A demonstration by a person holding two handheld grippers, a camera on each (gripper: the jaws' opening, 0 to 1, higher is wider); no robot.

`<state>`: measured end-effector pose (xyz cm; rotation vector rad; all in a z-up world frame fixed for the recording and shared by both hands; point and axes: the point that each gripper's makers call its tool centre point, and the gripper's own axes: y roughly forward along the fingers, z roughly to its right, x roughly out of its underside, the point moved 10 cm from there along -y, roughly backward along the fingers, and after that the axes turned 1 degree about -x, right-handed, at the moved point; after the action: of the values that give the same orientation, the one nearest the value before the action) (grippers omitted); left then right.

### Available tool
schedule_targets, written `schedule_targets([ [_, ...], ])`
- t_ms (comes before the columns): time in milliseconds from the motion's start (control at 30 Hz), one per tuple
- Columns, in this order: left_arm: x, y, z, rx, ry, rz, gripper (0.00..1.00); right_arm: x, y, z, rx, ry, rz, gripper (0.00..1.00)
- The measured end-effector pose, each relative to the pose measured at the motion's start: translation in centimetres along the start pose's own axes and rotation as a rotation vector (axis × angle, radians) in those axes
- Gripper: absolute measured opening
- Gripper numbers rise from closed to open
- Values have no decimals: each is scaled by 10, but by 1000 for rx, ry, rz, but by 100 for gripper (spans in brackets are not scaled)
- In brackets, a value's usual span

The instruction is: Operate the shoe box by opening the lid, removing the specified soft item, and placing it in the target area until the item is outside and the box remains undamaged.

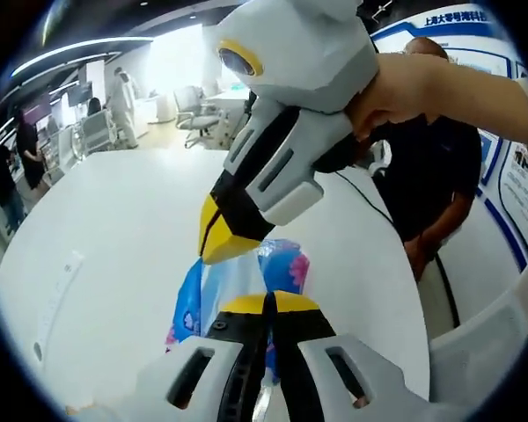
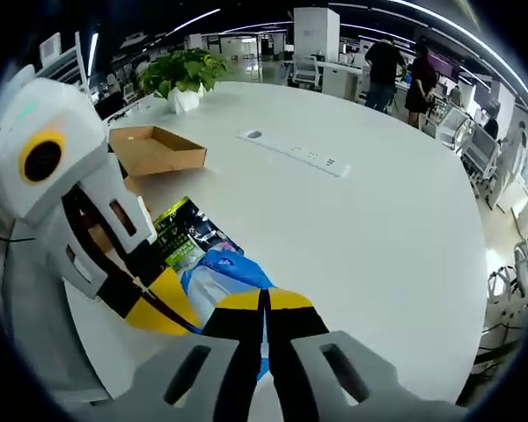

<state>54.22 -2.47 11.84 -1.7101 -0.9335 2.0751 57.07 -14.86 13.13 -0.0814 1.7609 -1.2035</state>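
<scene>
While both sets of fingers sit pressed together with no gap that I can see, I read the left gripper [image 1: 266, 303] as clamped on the soft item [image 1: 277, 264], a crinkly blue, clear and pink packet whose edge runs down between its yellow-tipped fingers. From the right gripper view, my right gripper [image 2: 264, 303] is likewise closed on the same soft item [image 2: 222, 268], whose blue and white plastic bunches just ahead of its tips. The two grippers meet over the packet: the right one comes in from the top of the left gripper view, a hand [image 1: 396, 88] wrapped round its body, and its yellow tip touches the upper edge of the packet. The item is outside the shoe box [image 2: 158, 149], held above the white table [image 2: 370, 229]. Beside it, a dark printed packet [image 2: 187, 236] with green and yellow marks lies on the table, near the box. That brown cardboard box sits open farther back, with a potted plant [image 2: 187, 75] beyond it and a white power strip [image 2: 295, 151] off to its side. People stand at the far end of the room, and a person in dark clothes [image 1: 436, 167] stands close to the table edge.
</scene>
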Motion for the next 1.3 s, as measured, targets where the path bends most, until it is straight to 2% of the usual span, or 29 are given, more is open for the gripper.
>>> schedule_targets([
  [400,3,29,-1,27,-4,-6,0,16,8,17,-2,-14,-56,0],
  [667,4,47,0,38,-29,-4,0,22,12,26,-3,-6,-61,0],
  [1300,3,51,-3,39,-27,-6,0,28,12,30,12,-23,-54,0],
])
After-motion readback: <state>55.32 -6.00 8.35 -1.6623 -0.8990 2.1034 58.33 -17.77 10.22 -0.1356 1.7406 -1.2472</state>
